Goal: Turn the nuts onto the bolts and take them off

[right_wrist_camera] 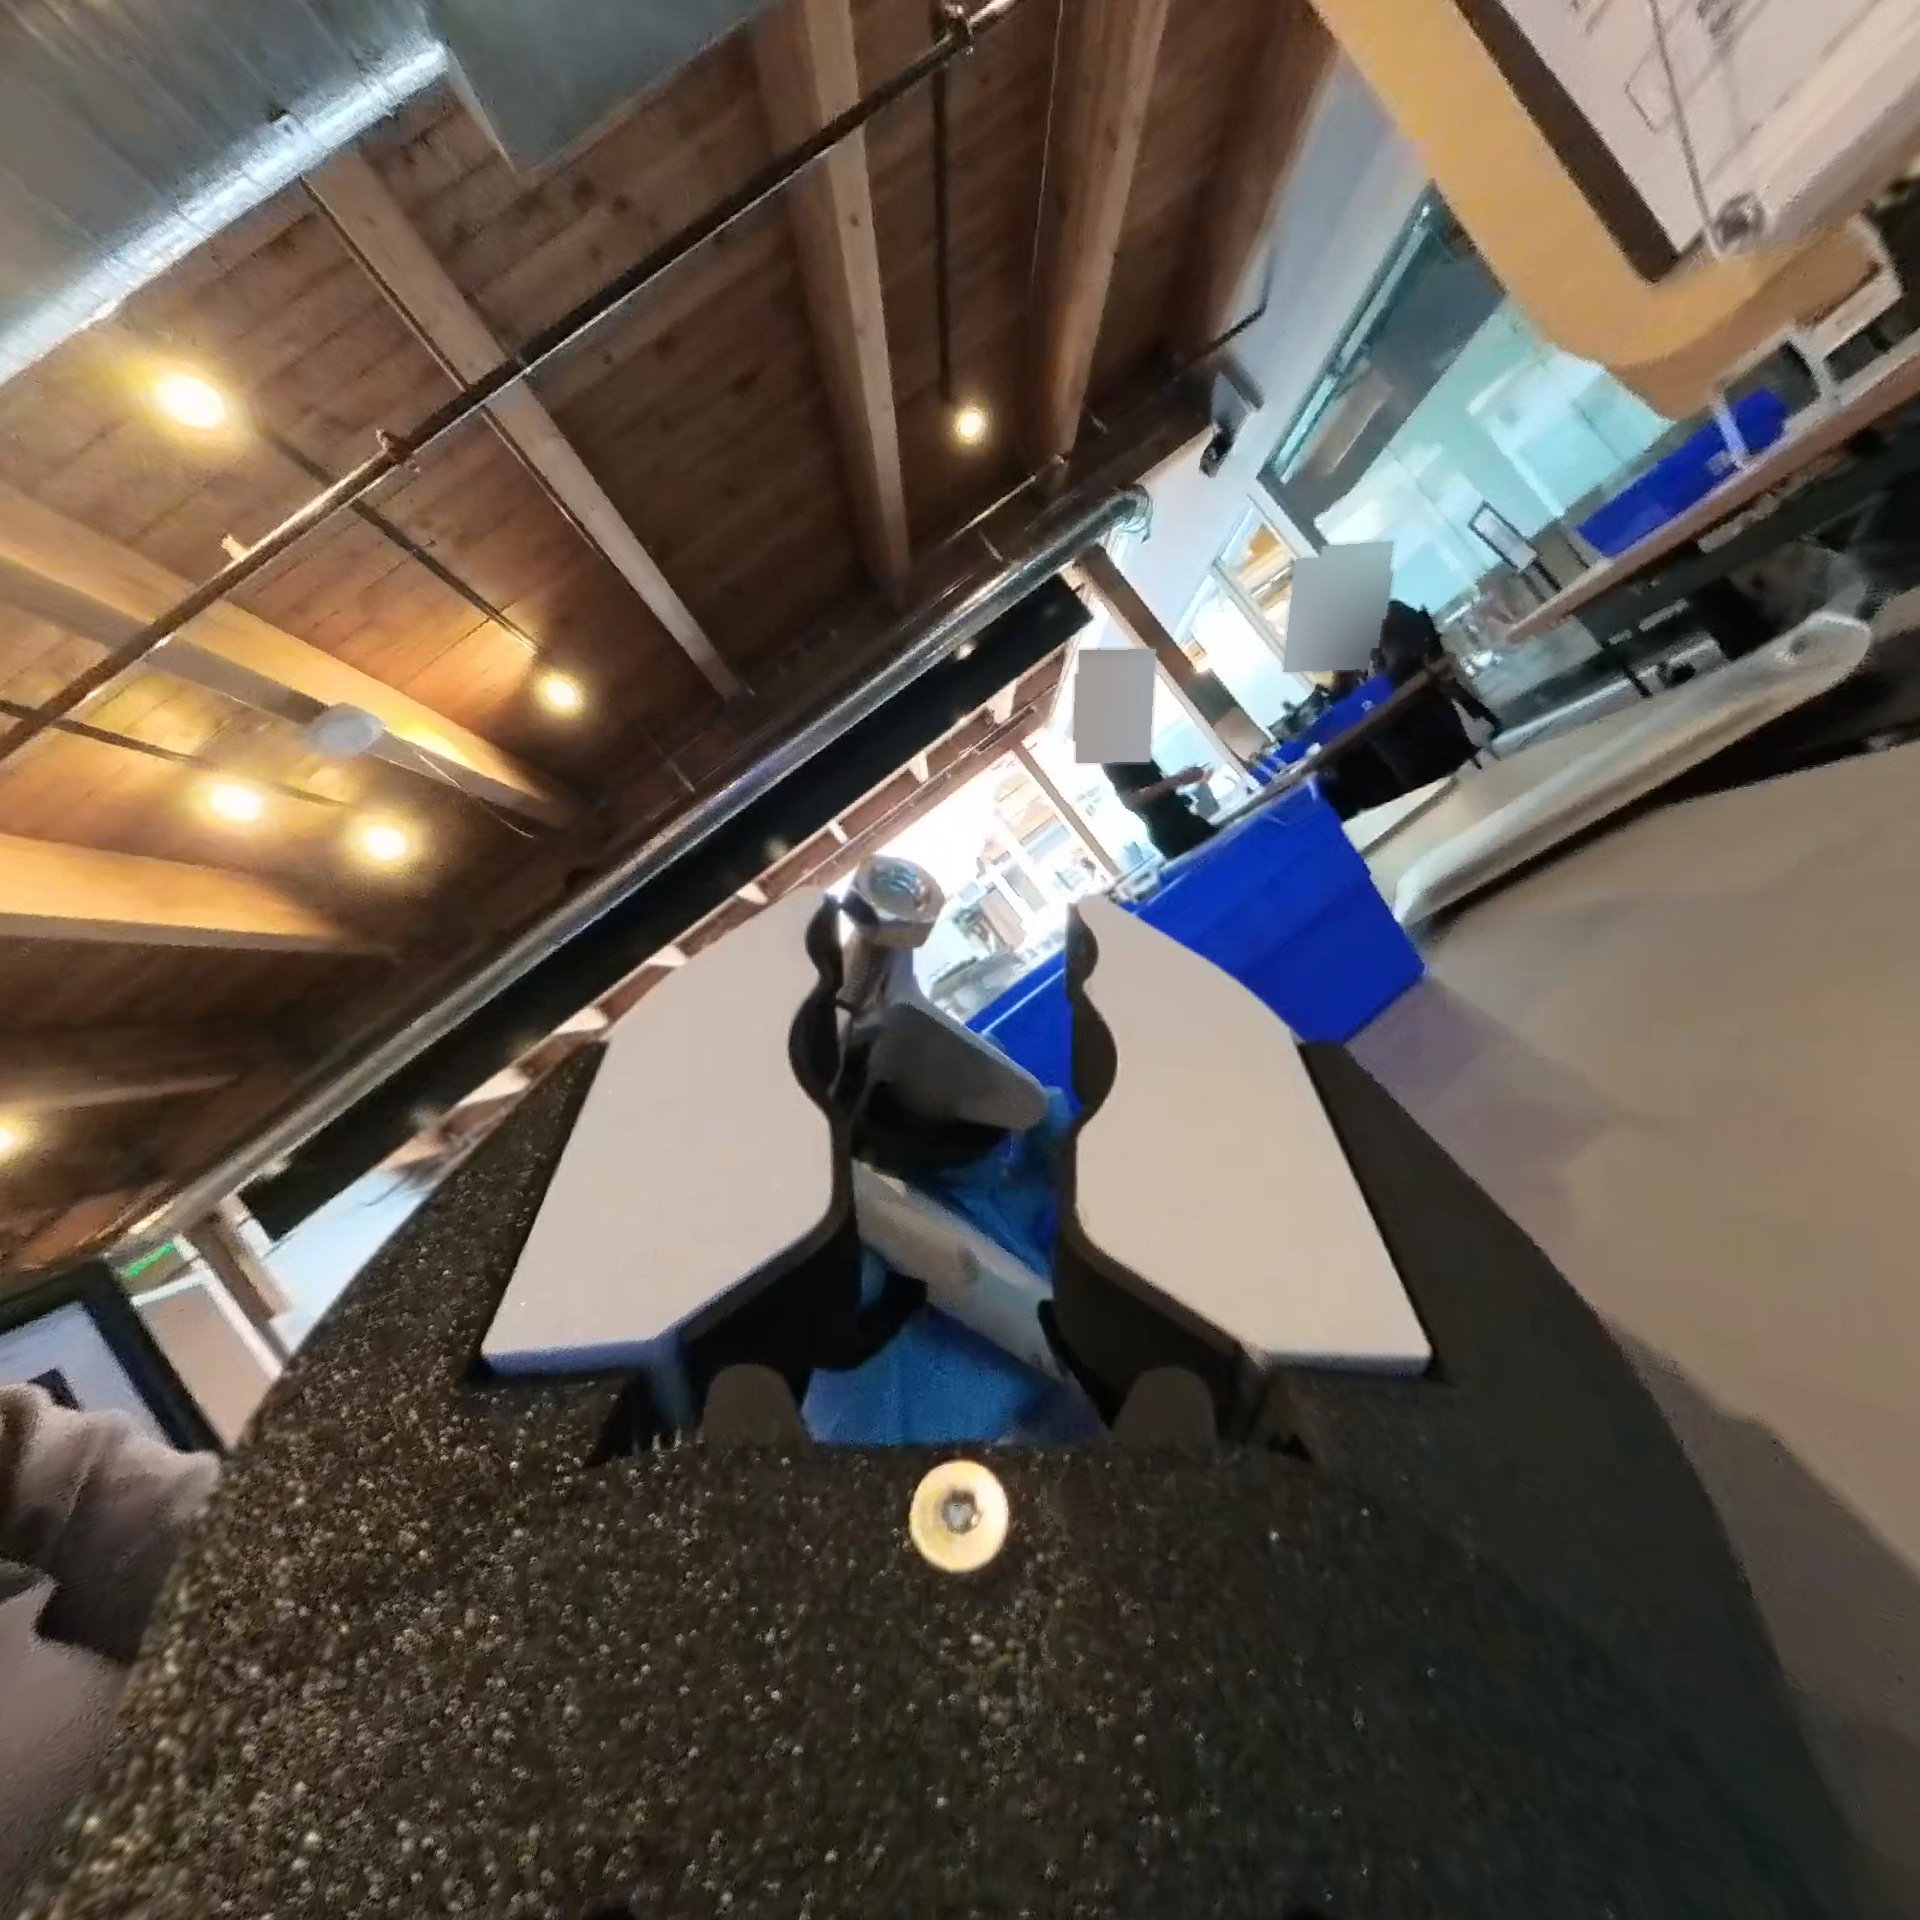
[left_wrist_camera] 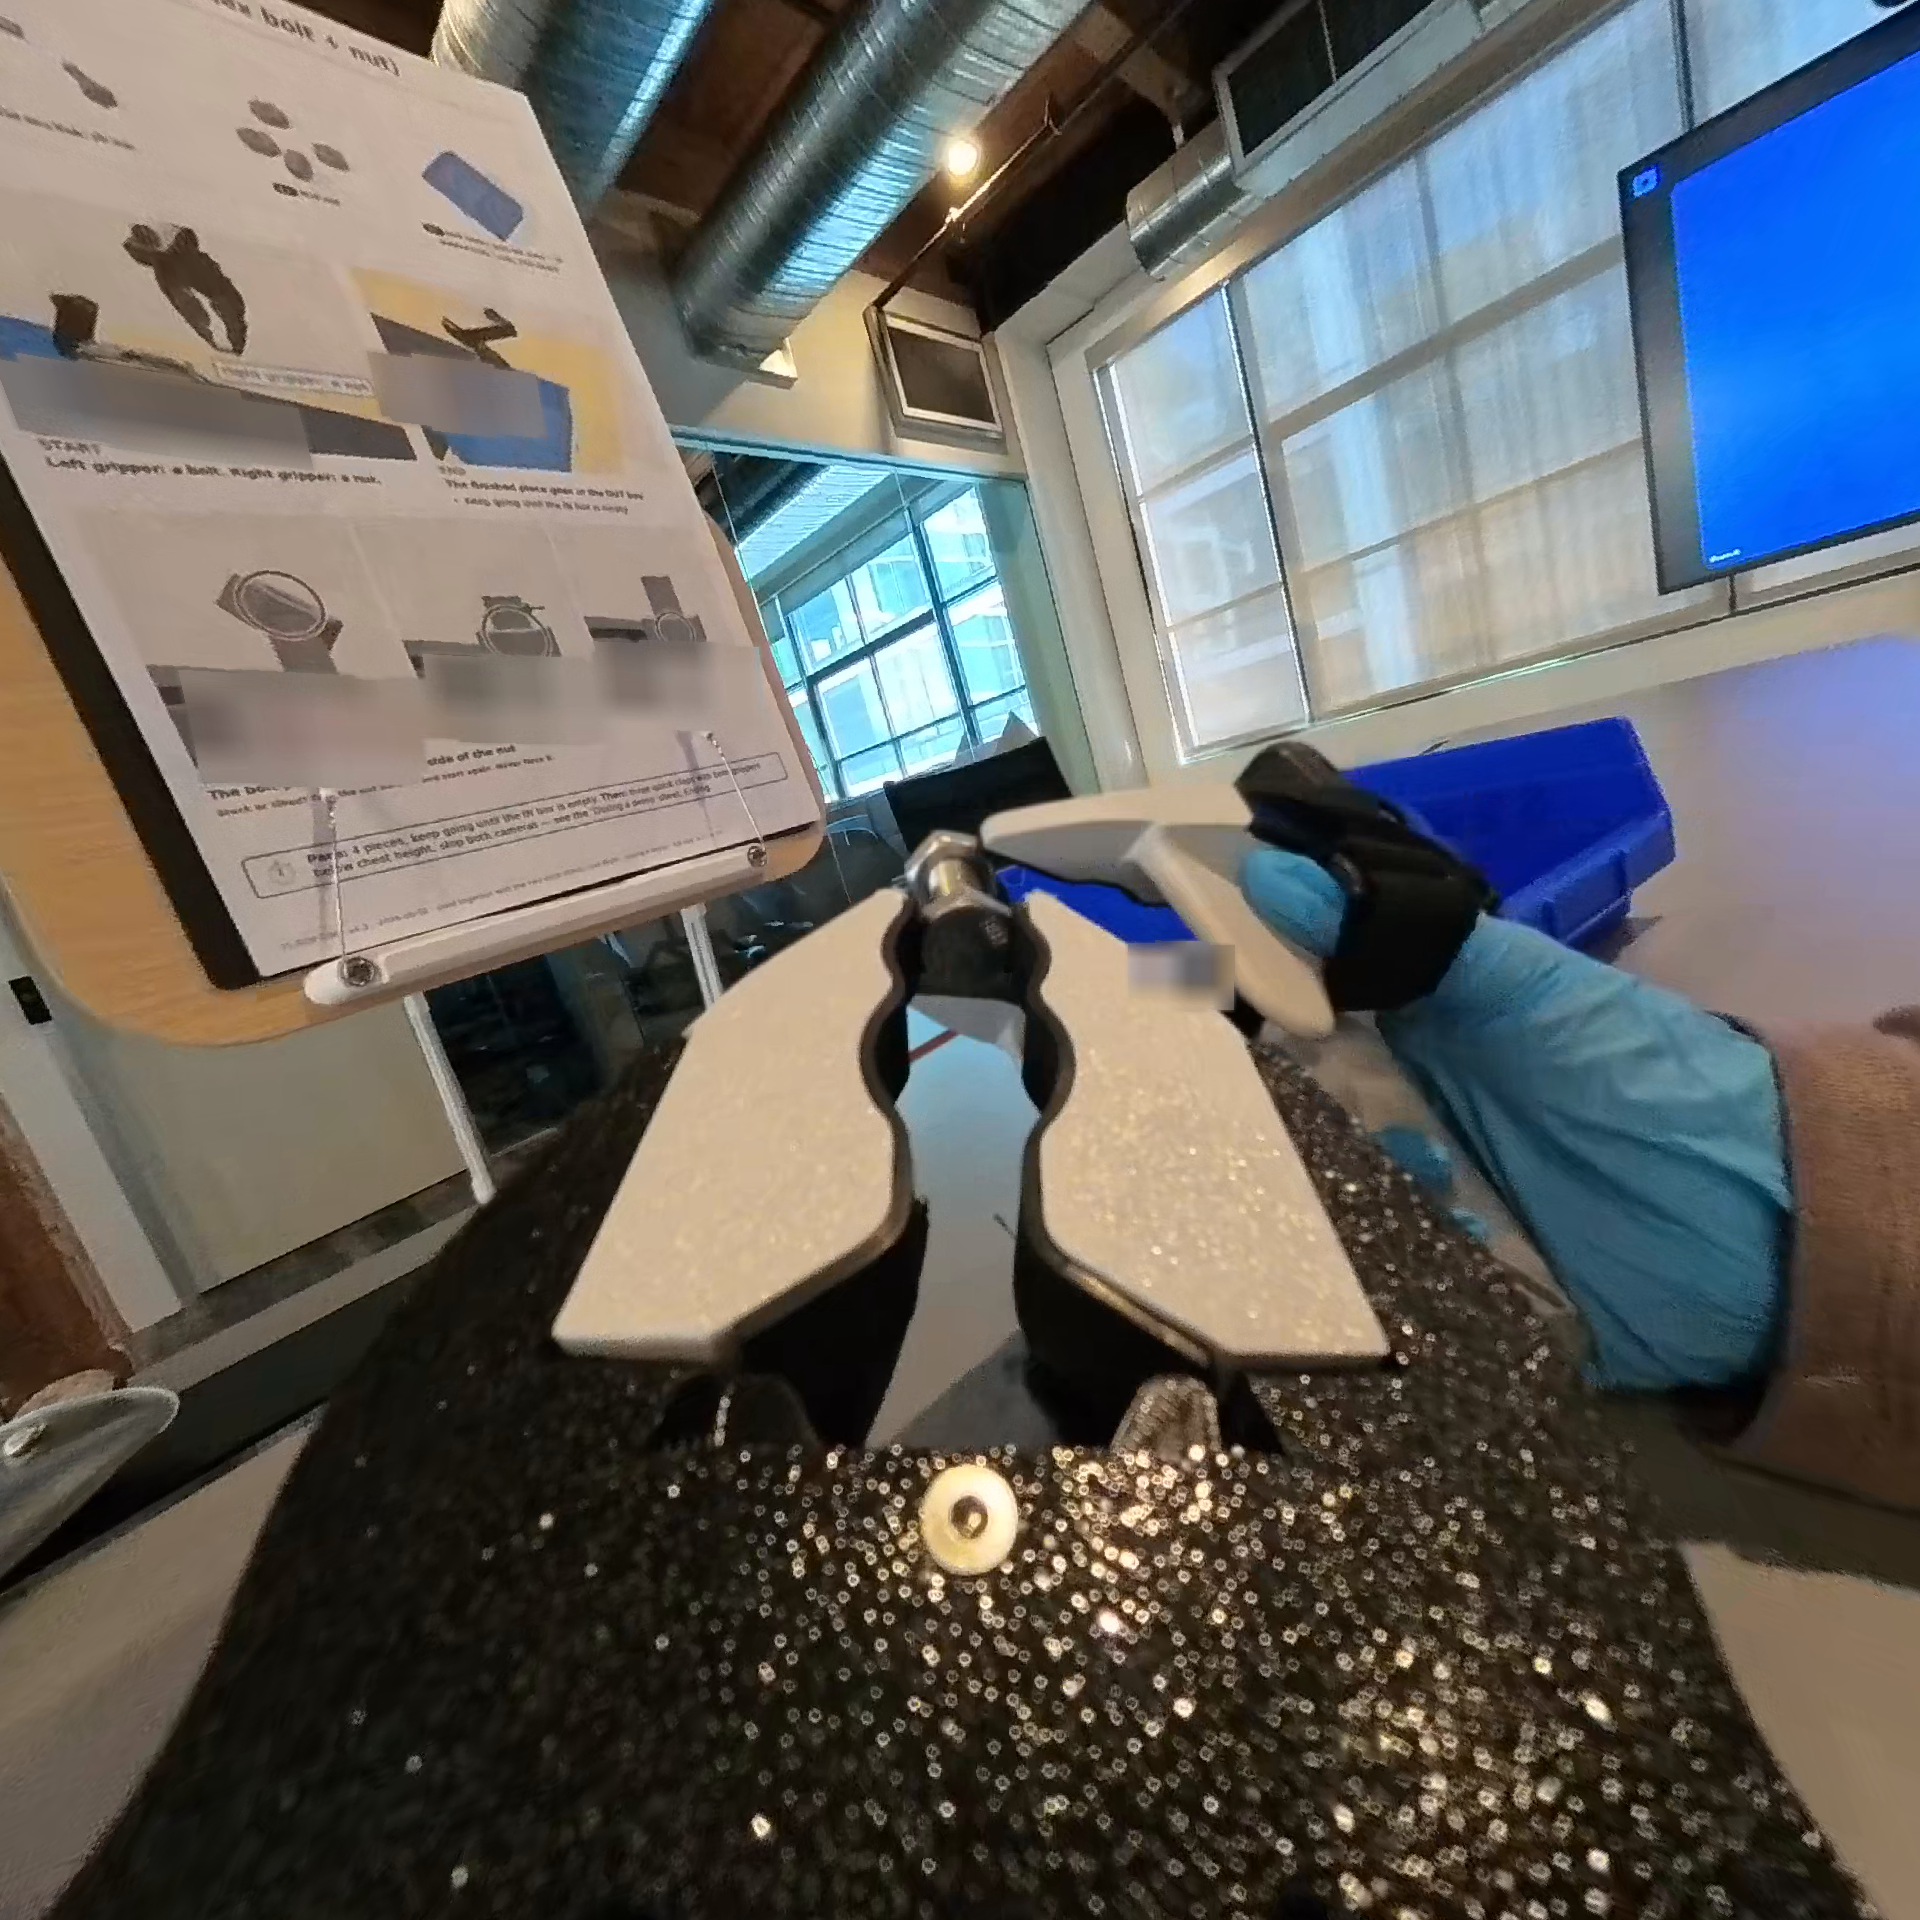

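Left gripper (left_wrist_camera: 961, 940): fingers clamped on bolt (left_wrist_camera: 954, 914), raised off table (left_wrist_camera: 1808, 717). Nut (right_wrist_camera: 896, 902) sits on bolt's far end. Right gripper (right_wrist_camera: 940, 925): fingers spread apart, beside nut, gripping nothing. Blue bin (left_wrist_camera: 1538, 821) beyond bolt. Instruction sheet (left_wrist_camera: 343, 468) left of bolt.

Hidden, cut off and blurred

The bolt (left_wrist_camera: 961, 925) head is buried between the left gripper (left_wrist_camera: 961, 940) fingertips. The instruction sheet (left_wrist_camera: 343, 436) runs off the left wrist view's top-left, its print too soft to read. The right view's far people are blurred.
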`<control>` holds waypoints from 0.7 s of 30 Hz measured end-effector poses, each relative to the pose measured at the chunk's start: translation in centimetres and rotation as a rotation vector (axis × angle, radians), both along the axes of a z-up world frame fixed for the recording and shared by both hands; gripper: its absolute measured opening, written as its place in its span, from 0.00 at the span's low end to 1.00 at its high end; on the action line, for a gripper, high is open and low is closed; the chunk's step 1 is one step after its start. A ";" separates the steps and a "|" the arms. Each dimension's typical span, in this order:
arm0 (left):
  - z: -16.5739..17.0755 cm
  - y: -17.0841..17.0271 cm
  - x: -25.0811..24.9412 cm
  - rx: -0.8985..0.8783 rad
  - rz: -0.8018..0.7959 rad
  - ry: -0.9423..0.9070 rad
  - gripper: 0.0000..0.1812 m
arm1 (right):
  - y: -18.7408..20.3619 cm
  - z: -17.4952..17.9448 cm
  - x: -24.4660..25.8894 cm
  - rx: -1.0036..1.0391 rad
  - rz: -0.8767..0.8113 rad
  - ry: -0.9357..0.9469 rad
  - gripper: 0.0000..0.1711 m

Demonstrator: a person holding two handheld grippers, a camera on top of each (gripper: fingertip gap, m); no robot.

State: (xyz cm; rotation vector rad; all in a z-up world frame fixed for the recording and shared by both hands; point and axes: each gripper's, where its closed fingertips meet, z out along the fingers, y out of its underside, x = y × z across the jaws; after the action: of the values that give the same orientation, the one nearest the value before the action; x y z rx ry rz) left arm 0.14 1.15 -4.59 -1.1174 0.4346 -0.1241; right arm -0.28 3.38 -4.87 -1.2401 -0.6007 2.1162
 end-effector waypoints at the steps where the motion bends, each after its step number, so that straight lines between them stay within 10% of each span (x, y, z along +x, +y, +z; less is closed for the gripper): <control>1: 0.0 0.0 -0.1 -0.002 0.000 -0.006 0.09 | 0.0 -0.3 0.0 -0.016 0.017 -0.004 0.23; 12: 0.0 -0.3 0.8 -0.002 -0.054 0.005 0.09 | -0.9 1.6 0.6 -0.078 0.134 0.146 0.11; 21: 0.8 -1.6 1.8 -0.025 -0.255 -0.062 0.09 | -2.7 2.7 1.8 0.243 0.117 0.152 0.10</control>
State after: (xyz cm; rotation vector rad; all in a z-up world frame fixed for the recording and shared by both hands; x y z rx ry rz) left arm 1.89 -0.47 -3.78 -1.0768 0.5202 -0.3876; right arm 1.52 0.72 -2.21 -0.9221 -0.8513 2.1338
